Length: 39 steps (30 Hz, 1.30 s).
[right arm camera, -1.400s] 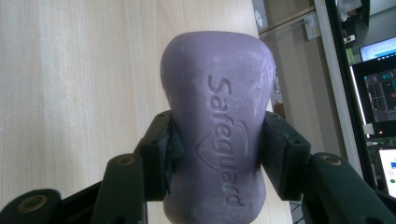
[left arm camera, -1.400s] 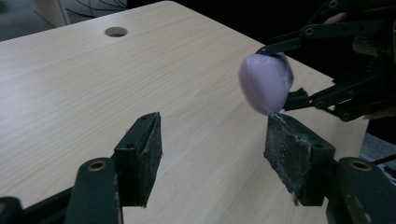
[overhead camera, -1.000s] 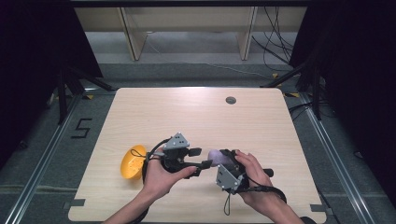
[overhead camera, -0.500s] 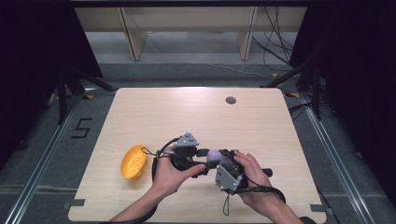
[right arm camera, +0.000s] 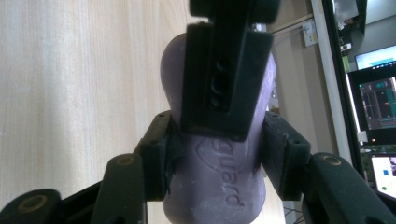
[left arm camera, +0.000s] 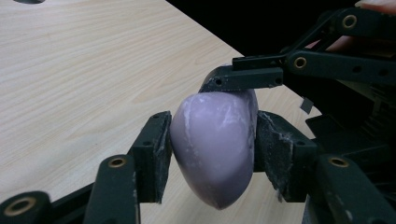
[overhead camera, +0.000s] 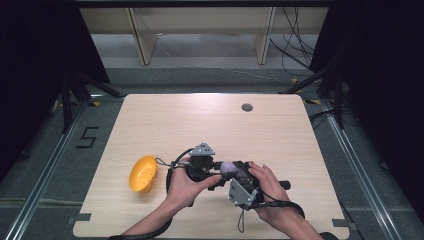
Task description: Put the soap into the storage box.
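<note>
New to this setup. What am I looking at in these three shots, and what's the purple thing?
No robot arm here: a person at a wooden table holds a hand-operated two-jaw gripper in each hand. The high view is a fixed camera looking down on the table; the other two pictures come from cameras riding on each gripper, looking along its black jaws. The left gripper and right gripper meet near the table's front edge, both clamped on one purple soap-like bar with embossed lettering, held above the wood. In each gripper view the other gripper's jaw crosses the bar. A yellow bowl-like object lies on the table to the person's left.
</note>
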Tool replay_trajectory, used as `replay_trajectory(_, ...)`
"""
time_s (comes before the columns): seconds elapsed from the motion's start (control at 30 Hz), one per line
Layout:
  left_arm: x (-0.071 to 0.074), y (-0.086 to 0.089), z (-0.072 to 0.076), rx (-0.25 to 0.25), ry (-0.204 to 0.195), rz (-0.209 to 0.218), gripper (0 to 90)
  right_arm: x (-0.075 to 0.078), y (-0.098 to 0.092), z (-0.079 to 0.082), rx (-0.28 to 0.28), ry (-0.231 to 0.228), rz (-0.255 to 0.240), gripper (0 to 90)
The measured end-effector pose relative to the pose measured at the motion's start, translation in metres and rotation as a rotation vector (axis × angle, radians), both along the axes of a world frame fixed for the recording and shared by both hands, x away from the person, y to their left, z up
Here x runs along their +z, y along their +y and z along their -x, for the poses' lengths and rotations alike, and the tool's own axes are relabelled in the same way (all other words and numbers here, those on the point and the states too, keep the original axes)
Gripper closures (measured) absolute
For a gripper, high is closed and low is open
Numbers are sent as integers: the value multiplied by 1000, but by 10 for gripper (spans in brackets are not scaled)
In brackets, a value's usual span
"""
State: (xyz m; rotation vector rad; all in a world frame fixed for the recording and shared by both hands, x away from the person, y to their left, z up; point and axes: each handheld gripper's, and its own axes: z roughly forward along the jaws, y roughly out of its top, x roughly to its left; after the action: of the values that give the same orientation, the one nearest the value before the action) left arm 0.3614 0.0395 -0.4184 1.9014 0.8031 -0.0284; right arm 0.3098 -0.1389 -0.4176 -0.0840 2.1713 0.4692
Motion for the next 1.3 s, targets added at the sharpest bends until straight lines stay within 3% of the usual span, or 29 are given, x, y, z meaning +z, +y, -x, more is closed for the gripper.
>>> replay_trajectory(0.3,-2,0,-3,-13,30,25,487,0,0,0,16,-16,4,507)
replay_trajectory(0.47,-2,3,-5,-21,60,52,512,0,0,0,9,-4,-1,506)
replay_trajectory(0.67,-2,4,-3,-18,57,60,556,-2,0,1,-10,0,-11,505)
replay_trajectory(0.8,0,5,-1,-14,41,68,565,-2,0,0,-22,17,-34,501)
replay_trajectory(0.87,-1,4,-1,-22,27,70,569,0,-1,-4,28,-8,-23,497)
replay_trajectory(0.93,-1,3,0,-15,15,67,575,0,-2,-6,49,7,-23,483)
replay_trajectory(1.03,-1,2,1,-7,-15,51,584,0,-2,-6,47,-3,-14,417)
replay_trajectory(1.07,-1,2,1,1,-17,49,586,0,-2,-4,20,8,-22,394)
replay_trajectory(1.13,0,3,1,2,-38,43,588,1,-3,-6,39,-20,-2,369)
replay_trajectory(1.17,1,4,2,16,-43,26,589,0,-4,-4,13,-11,-9,359)
replay_trajectory(1.23,1,4,3,18,-58,37,590,2,-5,-5,25,-22,1,351)
replay_trajectory(1.3,2,5,2,13,-79,20,590,1,-7,-2,-12,5,-20,340)
